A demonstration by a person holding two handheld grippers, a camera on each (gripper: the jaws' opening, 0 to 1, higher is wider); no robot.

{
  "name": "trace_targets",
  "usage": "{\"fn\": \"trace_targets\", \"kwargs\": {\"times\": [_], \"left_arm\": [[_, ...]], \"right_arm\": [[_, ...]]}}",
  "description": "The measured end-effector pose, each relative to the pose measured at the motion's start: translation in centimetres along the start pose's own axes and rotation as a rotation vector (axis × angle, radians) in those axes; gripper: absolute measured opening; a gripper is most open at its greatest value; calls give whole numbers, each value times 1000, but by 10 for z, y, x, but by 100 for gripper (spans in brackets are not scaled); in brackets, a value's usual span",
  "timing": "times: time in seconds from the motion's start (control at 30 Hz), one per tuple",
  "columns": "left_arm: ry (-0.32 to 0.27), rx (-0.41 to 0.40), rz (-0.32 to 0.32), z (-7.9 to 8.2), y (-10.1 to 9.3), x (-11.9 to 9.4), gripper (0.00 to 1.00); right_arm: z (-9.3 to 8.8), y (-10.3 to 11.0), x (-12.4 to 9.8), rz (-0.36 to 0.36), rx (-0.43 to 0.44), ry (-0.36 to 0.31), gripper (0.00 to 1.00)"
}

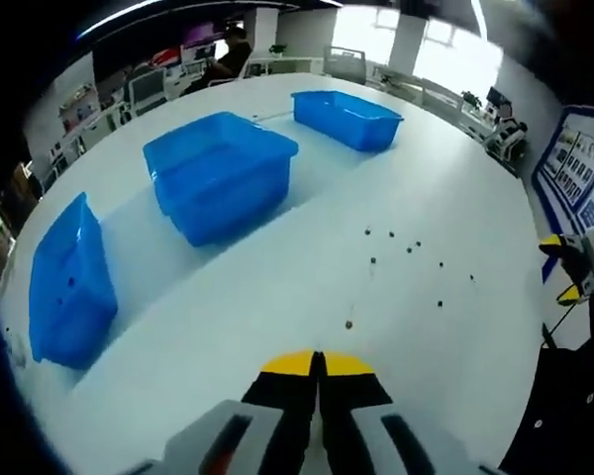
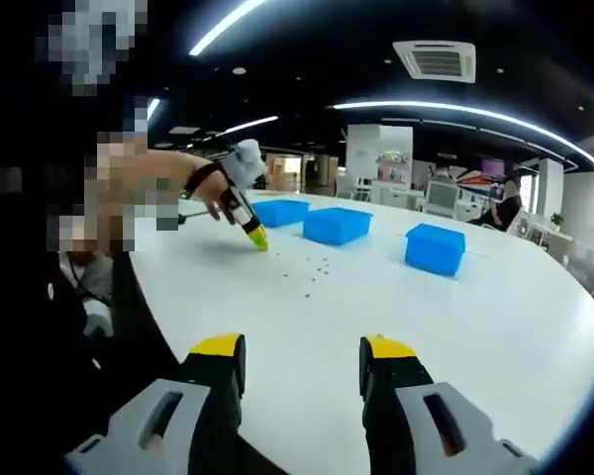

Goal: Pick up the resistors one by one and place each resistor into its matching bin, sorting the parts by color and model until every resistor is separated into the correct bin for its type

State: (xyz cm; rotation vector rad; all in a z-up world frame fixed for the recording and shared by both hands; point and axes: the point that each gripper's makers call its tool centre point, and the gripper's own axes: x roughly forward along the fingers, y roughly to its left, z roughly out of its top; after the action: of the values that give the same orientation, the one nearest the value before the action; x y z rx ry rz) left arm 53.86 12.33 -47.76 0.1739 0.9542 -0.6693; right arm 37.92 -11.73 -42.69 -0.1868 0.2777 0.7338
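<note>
Several tiny dark resistors (image 1: 408,247) lie scattered on the white table (image 1: 277,297), one stray (image 1: 348,324) just ahead of my left gripper (image 1: 317,364). Its yellow-tipped jaws are pressed together, and I see nothing between them. Three blue bins stand beyond: near left (image 1: 69,282), middle (image 1: 221,173), far (image 1: 346,119). My right gripper (image 2: 302,351) is open and empty over the table's near edge. From there, the resistors (image 2: 312,272) sit ahead, with the left gripper (image 2: 252,236) held by a hand above them. The right gripper (image 1: 572,269) also appears open at the table's right edge.
The bins (image 2: 337,226) stand in a row across the table (image 2: 396,307) in the right gripper view. Desks, chairs and a seated person (image 1: 228,59) are beyond the far edge. A person's dark clothing (image 2: 69,346) is at the left.
</note>
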Motion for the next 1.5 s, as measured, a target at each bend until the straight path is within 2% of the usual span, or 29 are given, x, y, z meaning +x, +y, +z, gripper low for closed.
{"fn": "trace_targets", "kwargs": {"times": [0.03,0.1,0.13,0.2,0.27,0.33,0.4,0.57,0.67,0.73,0.83,1.03,1.07,1.3,1.5], "left_arm": [[-48,11,-9,5,-1,-3,4],[-94,-25,-14,6,-3,-9,4],[-146,-23,-22,11,-5,-14,4],[-208,-41,-22,13,-6,-23,4],[-247,-39,-9,10,-5,-32,4],[-255,-33,5,4,-5,-36,4],[-239,-9,35,-2,0,-33,4],[-194,-7,26,-6,0,-24,5],[-125,-27,16,-9,1,-20,11],[-97,-38,8,-9,1,-17,12],[-41,-35,28,-4,5,-10,16],[53,-11,49,-2,3,4,16],[49,-9,54,1,3,4,15],[121,5,78,1,-1,8,7],[138,23,86,-2,-5,7,5]], "right_arm": [[1,0,0,0,-3,-2,48],[4,1,1,-1,-6,-6,48],[5,2,1,-1,-7,-8,48],[8,4,1,2,-15,-11,48],[10,7,2,5,-21,-13,47],[13,10,2,10,-29,-13,47],[14,13,4,15,-35,-11,47],[15,19,4,21,-46,-8,47],[14,18,2,14,-42,-6,47],[13,18,2,11,-40,-3,47],[10,19,2,10,-33,-2,48],[5,18,2,7,-17,0,48],[4,18,2,7,-14,-1,48],[1,14,1,5,0,-2,48],[-2,13,0,7,2,-1,48]]}}
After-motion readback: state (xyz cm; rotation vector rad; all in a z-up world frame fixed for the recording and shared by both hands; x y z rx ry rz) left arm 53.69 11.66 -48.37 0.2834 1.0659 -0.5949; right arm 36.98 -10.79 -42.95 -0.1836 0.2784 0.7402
